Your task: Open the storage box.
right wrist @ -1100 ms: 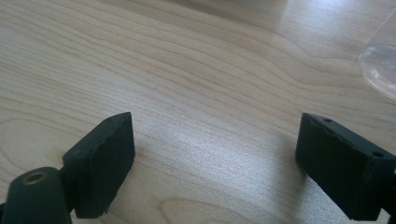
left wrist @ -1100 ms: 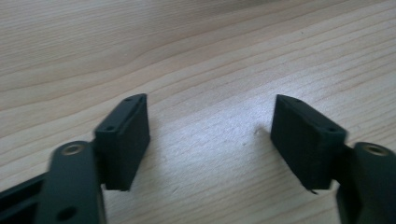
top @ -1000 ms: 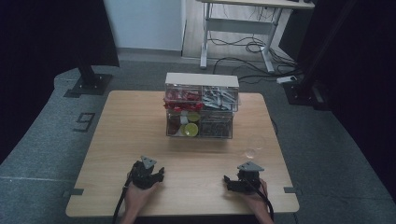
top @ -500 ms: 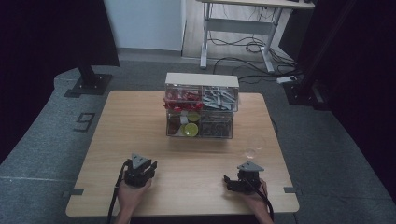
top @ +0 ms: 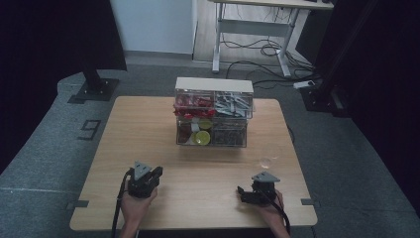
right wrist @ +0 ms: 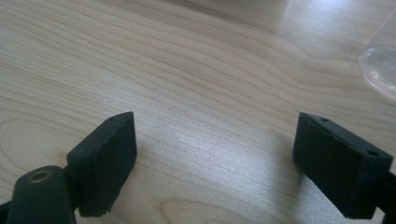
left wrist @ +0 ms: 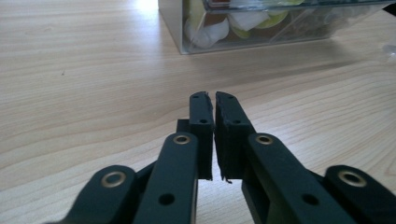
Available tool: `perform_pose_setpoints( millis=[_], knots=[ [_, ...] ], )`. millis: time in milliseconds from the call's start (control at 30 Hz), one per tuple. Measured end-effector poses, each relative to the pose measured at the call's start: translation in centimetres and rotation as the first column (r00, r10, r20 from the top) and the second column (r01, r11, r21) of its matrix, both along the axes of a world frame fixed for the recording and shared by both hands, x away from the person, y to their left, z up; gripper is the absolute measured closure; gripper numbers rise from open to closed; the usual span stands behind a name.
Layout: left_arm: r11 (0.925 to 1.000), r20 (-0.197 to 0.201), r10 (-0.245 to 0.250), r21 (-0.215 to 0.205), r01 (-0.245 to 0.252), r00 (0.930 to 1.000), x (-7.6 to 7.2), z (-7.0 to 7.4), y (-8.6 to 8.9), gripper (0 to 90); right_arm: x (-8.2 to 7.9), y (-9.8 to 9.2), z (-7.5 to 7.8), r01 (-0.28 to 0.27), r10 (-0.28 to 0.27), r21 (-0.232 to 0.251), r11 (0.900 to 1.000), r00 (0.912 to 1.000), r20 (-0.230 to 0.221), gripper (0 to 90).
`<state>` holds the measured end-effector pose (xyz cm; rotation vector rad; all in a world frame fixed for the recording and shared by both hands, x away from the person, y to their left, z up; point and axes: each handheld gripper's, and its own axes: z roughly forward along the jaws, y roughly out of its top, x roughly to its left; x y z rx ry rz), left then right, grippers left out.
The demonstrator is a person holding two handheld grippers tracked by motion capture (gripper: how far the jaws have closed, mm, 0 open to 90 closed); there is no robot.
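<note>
Since the earlier frames the left gripper has shifted a little toward the table's near-left corner and its jaws have just been closing, with nothing between them; the right gripper has kept its place. Seen from above, both grippers sit over the near edge of the wooden table, each in a hand that comes in from the bottom, the left one well apart from the right. Along the left gripper's own view the two black pads stand almost together, only a thin slit left, and hold nothing; bare wood lies under them. Along the right gripper's own view the pads stand wide apart over bare wood, also holding nothing. A clear glass stands on the table just beyond the right gripper, near the right edge; its rim shows at the upper right corner of the right gripper view. Mid-table, farther off, stands a clear drawer box with red, grey, yellow-green and dark contents; its lower left corner shows ahead of the left gripper, well apart from the pads.
</note>
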<state>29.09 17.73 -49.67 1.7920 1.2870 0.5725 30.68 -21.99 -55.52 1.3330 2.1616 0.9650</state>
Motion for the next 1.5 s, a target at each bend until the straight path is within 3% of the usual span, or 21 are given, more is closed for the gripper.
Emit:
perform_pose_setpoints(
  millis=[500, 900, 1500],
  knots=[
    [0.999, -0.015, -0.039, -0.023, 0.038, 0.9991, 0.8, 0.7, -0.3, 90.0, 0.1, -0.1, 0.0, -0.008, 0.008, 0.001, 1.0, 1.0, -0.001, 13.4],
    [0.998, -0.039, -0.062, -0.015, 0.062, 0.9973, 2.4, 0.5, -2.0, 90.0, 0.1, 0.0, 0.0, -0.003, 0.003, 0.002, 1.0, 1.0, -0.001, 13.7],
    [0.9941, -0.049, -0.101, -0.046, 0.099, 0.9937, 4.7, 1.0, -4.3, 90.0, 0.1, 0.0, 0.0, -0.001, 0.001, 0.0, 1.0, 1.0, 0.001, 14.1]
  ],
)
